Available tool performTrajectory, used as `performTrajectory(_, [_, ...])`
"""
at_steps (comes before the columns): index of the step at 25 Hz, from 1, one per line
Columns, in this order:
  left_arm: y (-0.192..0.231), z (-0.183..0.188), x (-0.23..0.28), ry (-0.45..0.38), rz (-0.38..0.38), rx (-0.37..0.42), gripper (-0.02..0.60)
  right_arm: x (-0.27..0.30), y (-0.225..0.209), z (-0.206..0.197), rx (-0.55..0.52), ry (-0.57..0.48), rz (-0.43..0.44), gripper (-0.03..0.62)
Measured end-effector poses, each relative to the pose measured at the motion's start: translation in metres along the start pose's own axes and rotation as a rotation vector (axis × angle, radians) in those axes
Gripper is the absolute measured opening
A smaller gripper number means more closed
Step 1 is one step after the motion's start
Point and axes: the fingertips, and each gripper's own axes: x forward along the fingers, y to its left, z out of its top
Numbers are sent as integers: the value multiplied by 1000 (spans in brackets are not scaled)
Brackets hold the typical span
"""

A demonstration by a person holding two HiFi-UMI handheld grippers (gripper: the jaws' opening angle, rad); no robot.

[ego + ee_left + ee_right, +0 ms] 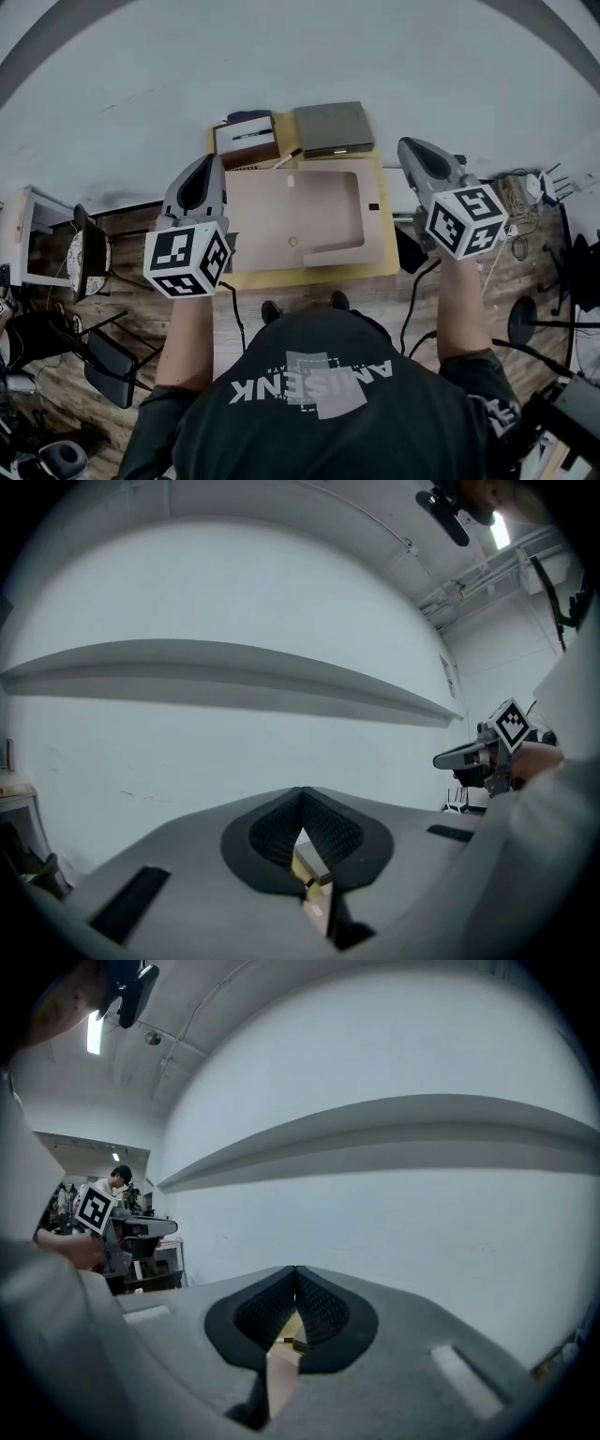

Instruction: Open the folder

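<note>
With left hand-held gripper [302,794] and right hand-held gripper [295,1271] closed and empty, we may shove the folder [300,216], not grip its cover.

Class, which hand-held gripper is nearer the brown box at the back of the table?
Left. The left hand-held gripper is just left of the brown box; the right hand-held gripper is across the folder, right of the gray case.

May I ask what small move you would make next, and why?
Probably open the right gripper and lower it to the folder, at its right edge: both it and the left gripper are shut, empty, raised beside the folder, which looks closed.
</note>
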Motion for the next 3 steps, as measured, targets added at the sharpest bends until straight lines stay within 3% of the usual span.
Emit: performTrajectory(3, [1, 2, 0, -16, -3, -4, 2, 0, 5, -1, 4, -4, 22, 6])
